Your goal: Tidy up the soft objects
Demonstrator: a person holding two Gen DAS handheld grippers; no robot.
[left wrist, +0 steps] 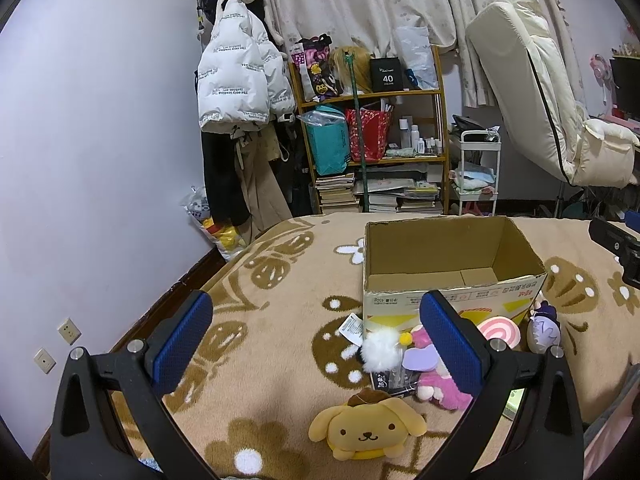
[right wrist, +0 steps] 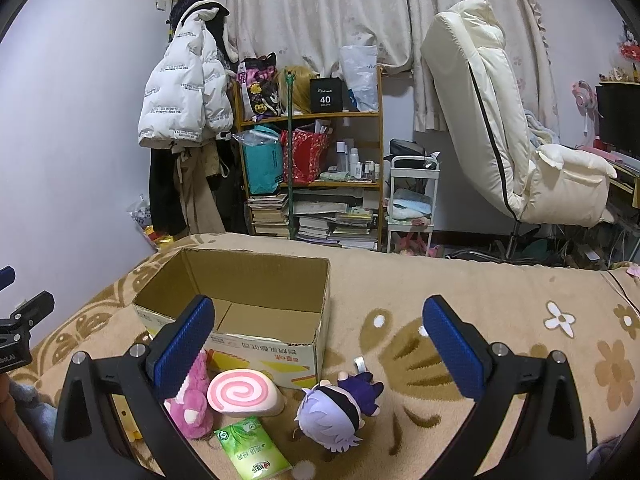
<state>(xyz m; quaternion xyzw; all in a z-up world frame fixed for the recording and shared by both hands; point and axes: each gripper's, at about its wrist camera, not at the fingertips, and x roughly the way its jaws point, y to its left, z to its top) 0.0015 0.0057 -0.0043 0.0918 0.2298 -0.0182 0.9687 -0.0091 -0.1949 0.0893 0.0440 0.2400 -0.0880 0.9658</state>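
The left gripper hangs over the blanket with its blue-padded fingers spread wide and nothing between them, and the right gripper is likewise released, its jaws far apart and bare above the bed. The soft things lie in a loose cluster on the tan flower-patterned blanket, just in front of an open cardboard box whose inside shows only bare cardboard. Nearest the left gripper is a yellow dog plush with a brown beret, lying face up and a little apart from the rest. Behind it sit a white fluffy pom-pom with a paper tag, a small dark packet, and a pink plush with a lilac patch, partly hidden by the left gripper's right finger. In the right wrist view a pink-and-white swirl roll cushion rests against the box front, beside the pink plush; a lilac-haired doll in a dark purple outfit lies just to its right, and a green tissue pack lies in front of the cushion. Beyond the bed stand a wooden shelf crowded with bags, bottles and stacked books, a white puffer jacket hanging on the wall, a small white trolley, floral curtains and a cream reclining chair.
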